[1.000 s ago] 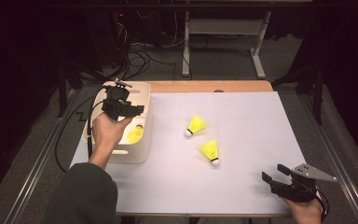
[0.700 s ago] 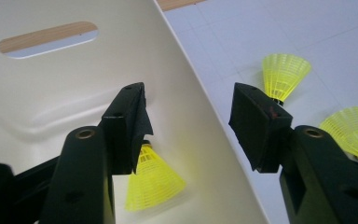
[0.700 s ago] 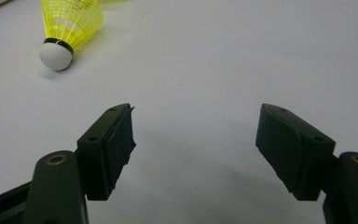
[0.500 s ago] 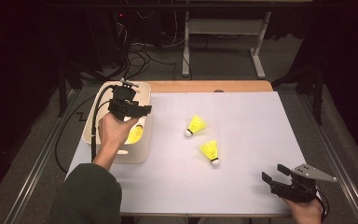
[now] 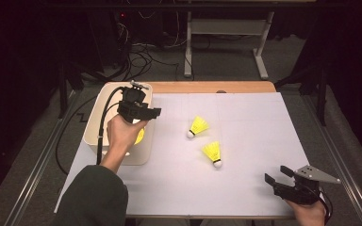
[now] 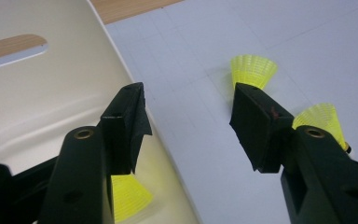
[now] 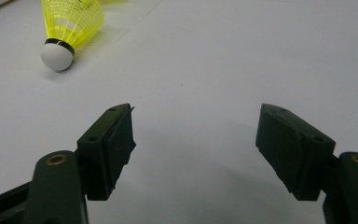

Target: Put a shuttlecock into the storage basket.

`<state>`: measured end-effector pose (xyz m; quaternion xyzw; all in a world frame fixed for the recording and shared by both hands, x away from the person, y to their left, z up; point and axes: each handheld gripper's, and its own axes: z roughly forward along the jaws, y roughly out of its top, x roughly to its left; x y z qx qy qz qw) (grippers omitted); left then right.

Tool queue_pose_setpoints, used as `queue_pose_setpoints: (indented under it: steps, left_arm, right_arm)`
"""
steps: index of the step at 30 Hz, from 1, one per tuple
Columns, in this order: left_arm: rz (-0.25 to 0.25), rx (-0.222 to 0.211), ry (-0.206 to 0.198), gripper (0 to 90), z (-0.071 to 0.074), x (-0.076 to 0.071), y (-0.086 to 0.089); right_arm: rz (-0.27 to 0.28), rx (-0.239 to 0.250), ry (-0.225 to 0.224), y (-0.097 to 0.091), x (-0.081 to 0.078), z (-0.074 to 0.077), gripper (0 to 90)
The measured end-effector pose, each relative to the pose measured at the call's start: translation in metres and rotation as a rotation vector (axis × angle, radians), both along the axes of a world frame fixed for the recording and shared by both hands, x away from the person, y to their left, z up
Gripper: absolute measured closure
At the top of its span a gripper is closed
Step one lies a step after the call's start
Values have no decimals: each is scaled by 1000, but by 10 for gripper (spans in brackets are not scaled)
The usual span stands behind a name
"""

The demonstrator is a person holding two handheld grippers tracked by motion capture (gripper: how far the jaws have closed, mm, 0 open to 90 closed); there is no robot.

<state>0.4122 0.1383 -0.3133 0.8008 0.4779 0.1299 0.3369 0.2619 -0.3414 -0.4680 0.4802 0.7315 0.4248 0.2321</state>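
Hovering over the cream bin's (image 5: 94, 123) right rim, left gripper (image 5: 152, 113) jaws spread, empty; one shuttlecock (image 6: 128, 198) inside bin, two shuttlecocks (image 5: 198, 127) (image 5: 212, 153) on mat; right gripper (image 5: 274, 176) jaws spread, empty.

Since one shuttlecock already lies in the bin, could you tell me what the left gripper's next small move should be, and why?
Probably carry the left gripper, open and empty over the bin rim, rightward toward the nearer shuttlecock, which lies loose on the white mat.
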Motion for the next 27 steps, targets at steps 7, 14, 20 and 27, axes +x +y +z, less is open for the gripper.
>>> queue_pose_setpoints:
  steps: [7, 14, 20, 27]
  left_arm:
    - [-20, 0, 3, 458, -3, 0, -9]
    - [-37, 0, -5, 458, -6, 0, -17]
    - [-54, -3, -5, 461, -7, -1, -23]
    - [-64, 1, -14, 461, -9, -2, -28]
  right_arm:
    - [0, 0, -1, 0, 0, 0, 283]
    - [1, 1, -1, 0, 0, 0, 283]
    - [1, 2, -1, 0, 0, 0, 283]
    - [1, 2, -1, 0, 0, 0, 283]
